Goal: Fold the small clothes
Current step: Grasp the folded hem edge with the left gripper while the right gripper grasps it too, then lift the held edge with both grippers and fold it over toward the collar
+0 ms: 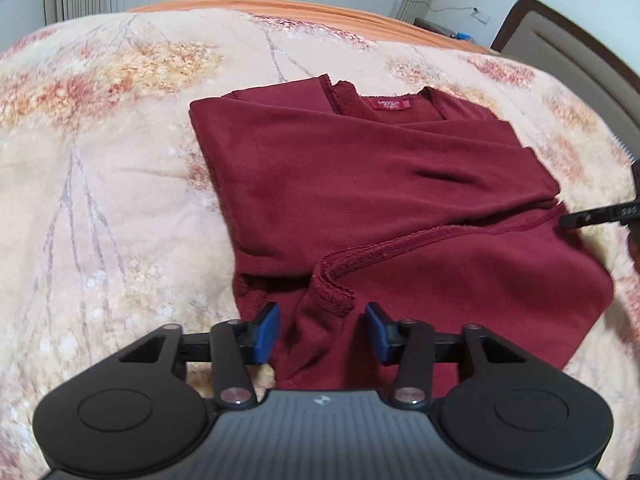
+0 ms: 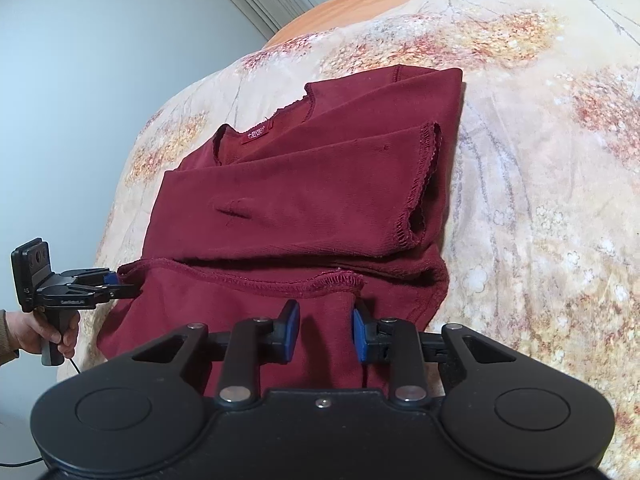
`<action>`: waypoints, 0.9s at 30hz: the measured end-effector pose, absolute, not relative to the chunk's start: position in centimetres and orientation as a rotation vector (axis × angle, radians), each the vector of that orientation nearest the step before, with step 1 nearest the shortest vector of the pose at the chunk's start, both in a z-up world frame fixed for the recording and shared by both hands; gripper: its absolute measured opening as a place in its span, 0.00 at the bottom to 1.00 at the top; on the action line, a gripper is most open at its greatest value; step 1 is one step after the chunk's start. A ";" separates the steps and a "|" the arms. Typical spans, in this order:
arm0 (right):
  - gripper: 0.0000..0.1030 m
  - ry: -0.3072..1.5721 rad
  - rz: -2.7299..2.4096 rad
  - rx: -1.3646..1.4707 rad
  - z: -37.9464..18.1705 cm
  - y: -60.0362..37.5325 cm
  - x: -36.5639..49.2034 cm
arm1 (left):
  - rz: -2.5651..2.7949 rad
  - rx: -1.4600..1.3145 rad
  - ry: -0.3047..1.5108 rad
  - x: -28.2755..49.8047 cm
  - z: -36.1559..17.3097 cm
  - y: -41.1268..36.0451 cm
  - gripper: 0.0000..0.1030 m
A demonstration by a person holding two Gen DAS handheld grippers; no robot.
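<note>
A dark red shirt (image 1: pixel 360 184) lies on the bed, sleeves folded in and its bottom part folded up over the body; the collar label faces up at the far end. It also shows in the right wrist view (image 2: pixel 304 208). My left gripper (image 1: pixel 323 332) is open, its blue pads either side of the folded hem corner. My right gripper (image 2: pixel 326 330) is open around the other hem corner. In the right wrist view the left gripper (image 2: pixel 120 282) shows at the shirt's left edge, held by a hand.
The shirt rests on a floral beige blanket (image 1: pixel 100 160) over an orange sheet (image 1: pixel 240 2). A headboard (image 1: pixel 580 64) stands at the right, a radiator and window on the far wall. A cable runs along the wall.
</note>
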State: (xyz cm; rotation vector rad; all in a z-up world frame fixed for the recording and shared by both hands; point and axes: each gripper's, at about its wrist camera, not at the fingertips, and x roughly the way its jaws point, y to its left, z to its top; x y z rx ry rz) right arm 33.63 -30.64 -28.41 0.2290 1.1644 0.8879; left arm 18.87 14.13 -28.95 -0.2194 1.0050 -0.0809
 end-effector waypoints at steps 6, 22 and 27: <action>0.05 1.145 0.873 0.237 -28.1 -31.2 33.5 | -0.094 -0.191 0.983 19.0 -28.5 14.0 0.11; 0.04 0.970 0.941 0.616 -22.1 -36.8 32.1 | -0.146 -0.537 0.751 16.3 -21.8 16.5 0.08; 0.04 0.965 0.910 0.619 -21.5 -37.2 33.2 | -0.147 -0.536 0.770 18.4 -21.3 17.0 0.08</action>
